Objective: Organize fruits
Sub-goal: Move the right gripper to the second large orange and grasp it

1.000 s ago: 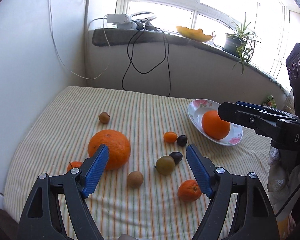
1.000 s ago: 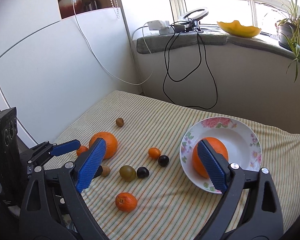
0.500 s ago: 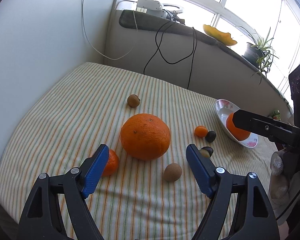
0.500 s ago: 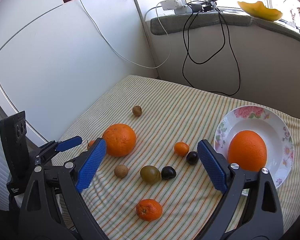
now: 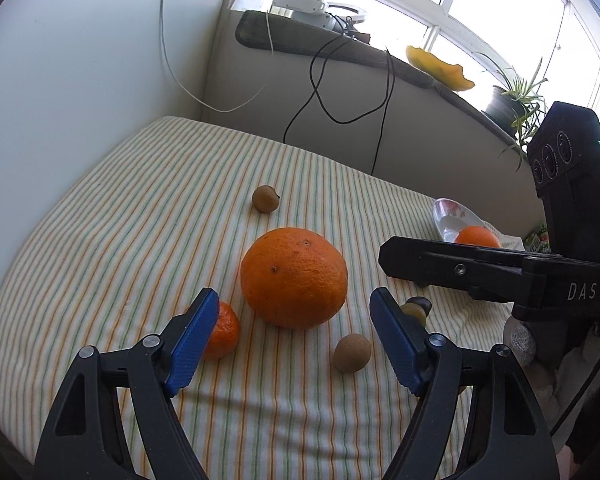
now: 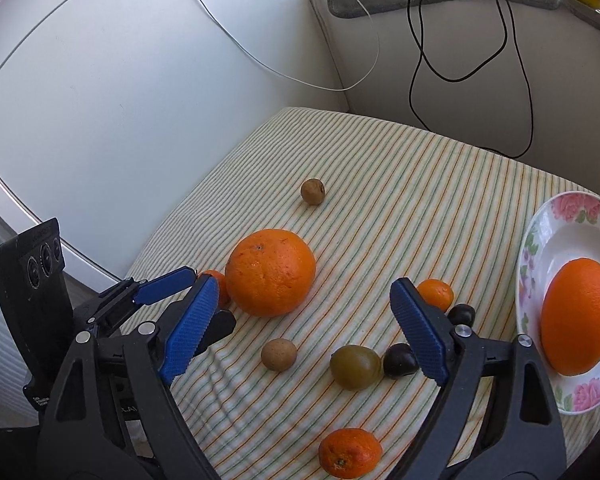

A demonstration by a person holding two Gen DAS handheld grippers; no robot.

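Note:
A big orange [image 5: 294, 278] lies on the striped cloth just ahead of my left gripper [image 5: 293, 297]. Its jaws are closing and the pads touch nothing. A small tangerine [image 5: 222, 330] sits partly behind the left finger, and a brown round fruit [image 5: 352, 353] lies near the right one. My right gripper [image 6: 303, 283] hovers over the loose fruit with its jaws closing on nothing. Below it lie the big orange [image 6: 270, 272], a green fruit [image 6: 356, 366] and a dark plum [image 6: 400, 360]. A flowered plate [image 6: 540, 236] at the right holds another orange [image 6: 578, 316].
Another brown fruit [image 6: 313, 191] lies farther back, a tangerine [image 6: 350, 452] near the front edge, a small orange fruit [image 6: 436, 294] and a second plum [image 6: 462, 314] beside the right finger. White walls bound the left and back. Cables [image 6: 472, 60] hang from the sill.
Both views swung left and sank closer to the cloth. The big orange now sits centred before the left gripper; the right gripper left the plate and both sets of jaws narrowed slightly.

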